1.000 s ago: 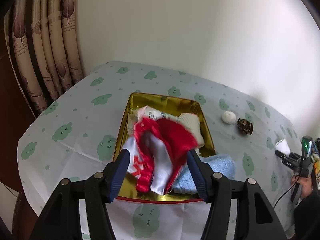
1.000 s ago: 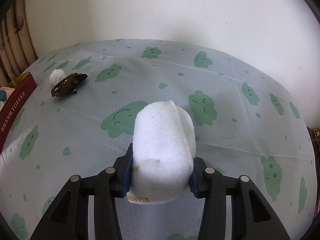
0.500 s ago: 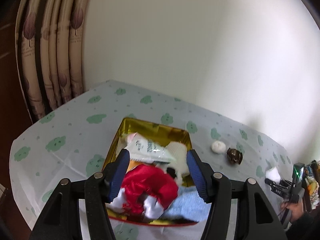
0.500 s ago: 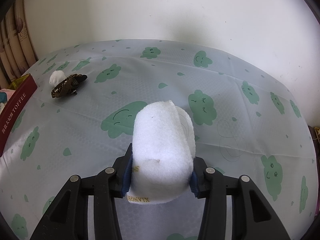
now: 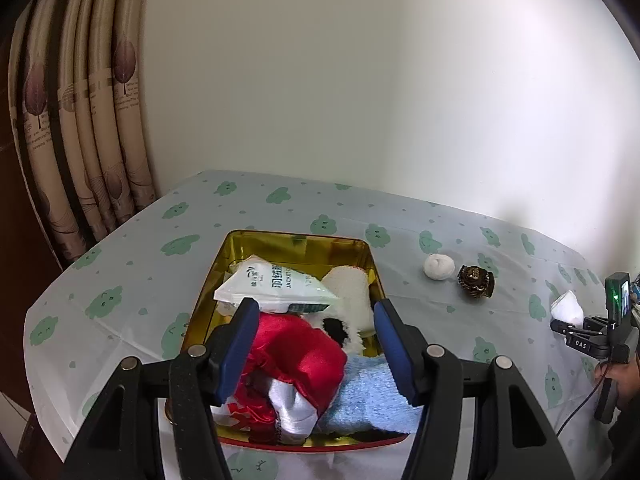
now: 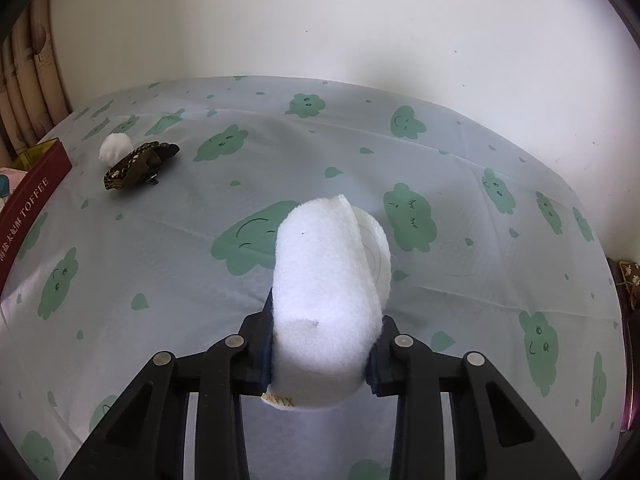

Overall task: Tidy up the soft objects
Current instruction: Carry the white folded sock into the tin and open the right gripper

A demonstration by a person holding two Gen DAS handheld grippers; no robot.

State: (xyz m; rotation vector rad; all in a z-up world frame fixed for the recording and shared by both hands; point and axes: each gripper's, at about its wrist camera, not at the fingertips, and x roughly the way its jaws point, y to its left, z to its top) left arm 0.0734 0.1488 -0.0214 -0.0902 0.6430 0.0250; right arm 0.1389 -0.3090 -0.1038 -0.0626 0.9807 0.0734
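White towel roll (image 6: 328, 280) squeezed by closing right gripper (image 6: 320, 352); left gripper (image 5: 316, 344) apart; tin (image 6: 30, 196) reads "TOFFEE".

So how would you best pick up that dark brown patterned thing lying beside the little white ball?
Probably from above, pinching the brown patterned piece across its narrow middle. It lies flat and elongated on the tablecloth, and the white ball crowds its far end, so come in from the open near side.
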